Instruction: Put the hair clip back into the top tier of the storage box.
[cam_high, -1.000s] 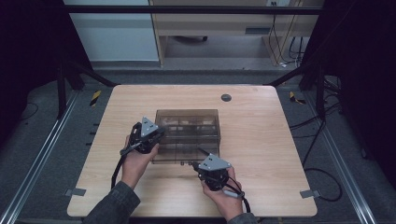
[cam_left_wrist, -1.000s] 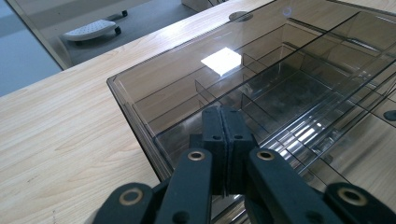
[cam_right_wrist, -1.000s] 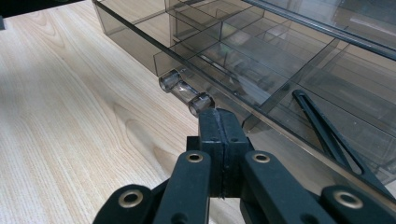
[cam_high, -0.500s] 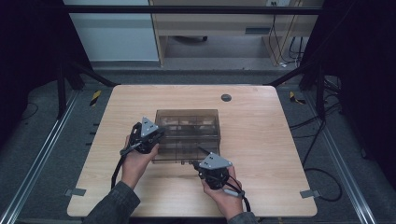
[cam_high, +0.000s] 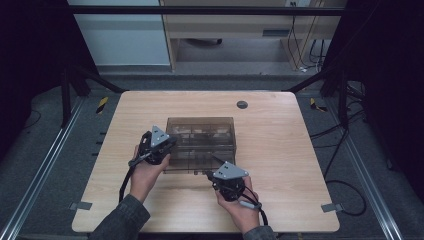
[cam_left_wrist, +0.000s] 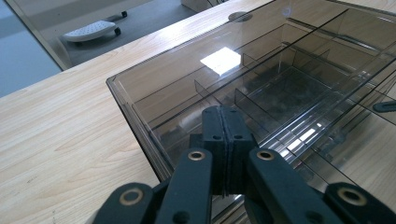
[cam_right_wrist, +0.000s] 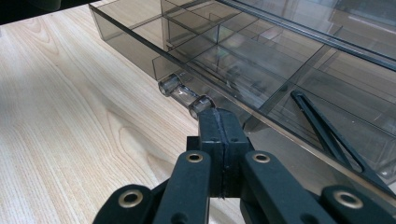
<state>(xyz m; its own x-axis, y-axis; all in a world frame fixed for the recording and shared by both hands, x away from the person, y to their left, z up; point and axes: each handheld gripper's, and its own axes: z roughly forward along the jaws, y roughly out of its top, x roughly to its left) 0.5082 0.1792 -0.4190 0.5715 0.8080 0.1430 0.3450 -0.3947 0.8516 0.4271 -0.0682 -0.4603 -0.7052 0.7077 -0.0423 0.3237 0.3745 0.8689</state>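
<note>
A smoky see-through plastic organiser box (cam_high: 202, 142) with divided drawers stands in the middle of the wooden table (cam_high: 280, 150). My left gripper (cam_high: 167, 146) is shut, with its tips (cam_left_wrist: 228, 119) together against the box's top by its left corner (cam_left_wrist: 114, 84). My right gripper (cam_high: 217, 171) is shut at the box's front. Its tips (cam_right_wrist: 219, 119) touch the near end of the clear bar handle (cam_right_wrist: 180, 95) on a drawer front, with nothing between them. This lower drawer (cam_right_wrist: 201, 56) stands slightly out. A thin black object (cam_right_wrist: 327, 135) lies in a compartment to the right.
A round grommet hole (cam_high: 242, 104) sits in the table behind the box. Bare wood stretches to the left (cam_left_wrist: 56, 140) and right of the box. Cables and dark frame rails lie on the floor around the table.
</note>
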